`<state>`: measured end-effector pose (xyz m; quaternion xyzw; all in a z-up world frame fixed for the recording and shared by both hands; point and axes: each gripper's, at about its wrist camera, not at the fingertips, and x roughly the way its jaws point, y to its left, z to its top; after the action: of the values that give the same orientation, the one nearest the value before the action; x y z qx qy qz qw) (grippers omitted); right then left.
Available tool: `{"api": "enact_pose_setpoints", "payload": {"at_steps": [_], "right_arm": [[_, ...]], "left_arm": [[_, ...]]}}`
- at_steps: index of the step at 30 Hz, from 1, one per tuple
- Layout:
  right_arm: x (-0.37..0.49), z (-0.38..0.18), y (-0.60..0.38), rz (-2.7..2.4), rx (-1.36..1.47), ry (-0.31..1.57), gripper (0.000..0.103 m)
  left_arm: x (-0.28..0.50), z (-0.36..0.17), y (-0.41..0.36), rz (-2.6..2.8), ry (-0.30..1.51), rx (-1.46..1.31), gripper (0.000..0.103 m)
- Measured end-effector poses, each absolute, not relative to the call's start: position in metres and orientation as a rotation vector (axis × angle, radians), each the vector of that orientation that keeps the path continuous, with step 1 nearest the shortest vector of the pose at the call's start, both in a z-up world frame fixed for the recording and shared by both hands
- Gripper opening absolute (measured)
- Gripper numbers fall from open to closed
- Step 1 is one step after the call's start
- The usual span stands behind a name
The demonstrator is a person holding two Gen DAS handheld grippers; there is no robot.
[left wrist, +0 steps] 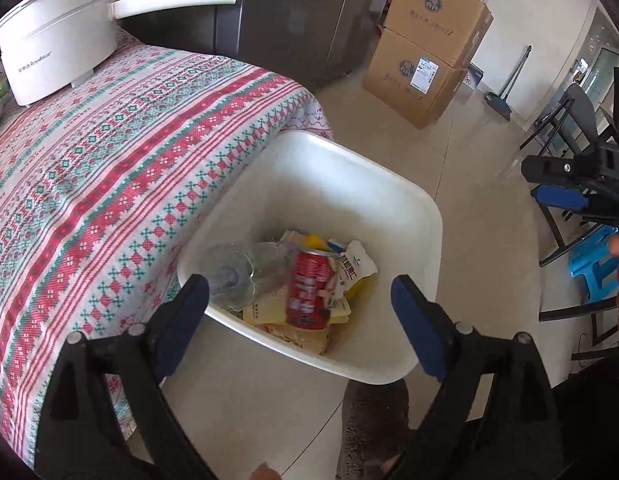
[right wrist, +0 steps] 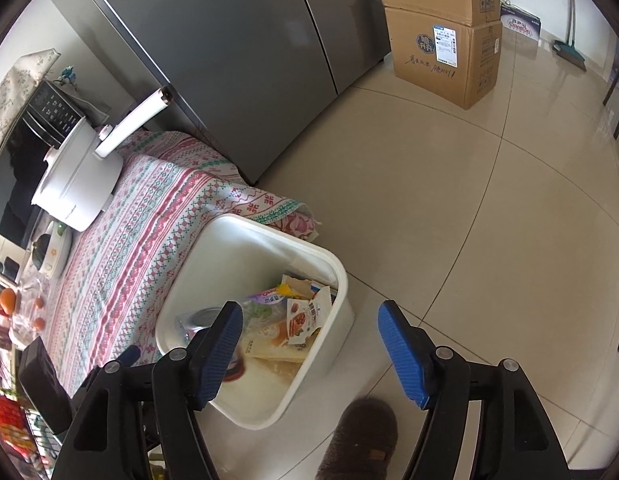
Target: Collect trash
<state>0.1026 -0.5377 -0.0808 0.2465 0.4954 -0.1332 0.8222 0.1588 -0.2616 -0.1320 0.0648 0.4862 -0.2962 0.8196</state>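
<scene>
A pale tiled floor (right wrist: pixel 449 208) spreads ahead of both claws, with a grey refrigerator (right wrist: pixel 237 48) and stacked cardboard boxes (right wrist: pixel 445 56) far beyond. The desk (left wrist: pixel 109 152) with its patterned cloth lies left. Below the spread, empty left claw (left wrist: pixel 299 304) and right claw (right wrist: pixel 309 344) stands the white trash bin (left wrist: pixel 389 208), holding a red can (left wrist: pixel 309 292) among wrappers

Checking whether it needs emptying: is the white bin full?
Not full. The white bin holds a red can, a clear bottle and wrappers low down, with bare inner wall above.
</scene>
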Motion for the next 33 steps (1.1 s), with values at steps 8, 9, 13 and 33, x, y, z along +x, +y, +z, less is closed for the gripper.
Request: {"api": "enact_pose_setpoints", "payload": {"at_steps": [8, 9, 13, 33], "right_arm": [[0.103, -0.063, -0.495, -0.213, 0.393, 1.026, 0.078], [0.103, -0.06, -0.487, -0.191, 0.372, 1.027, 0.079], [0.102, -0.044, -0.446, -0.111, 0.267, 0.991, 0.087], [0.05, 0.0, -0.314, -0.04, 0.027, 0.761, 0.103]], "left_arm": [[0.148, -0.102, -0.204, -0.473, 1.01, 0.135, 0.102], [0.145, -0.098, -0.193, -0.444, 1.008, 0.124, 0.102], [0.134, -0.085, -0.154, -0.357, 0.997, 0.083, 0.102], [0.065, -0.029, -0.022, -0.078, 0.824, -0.032, 0.102]]}}
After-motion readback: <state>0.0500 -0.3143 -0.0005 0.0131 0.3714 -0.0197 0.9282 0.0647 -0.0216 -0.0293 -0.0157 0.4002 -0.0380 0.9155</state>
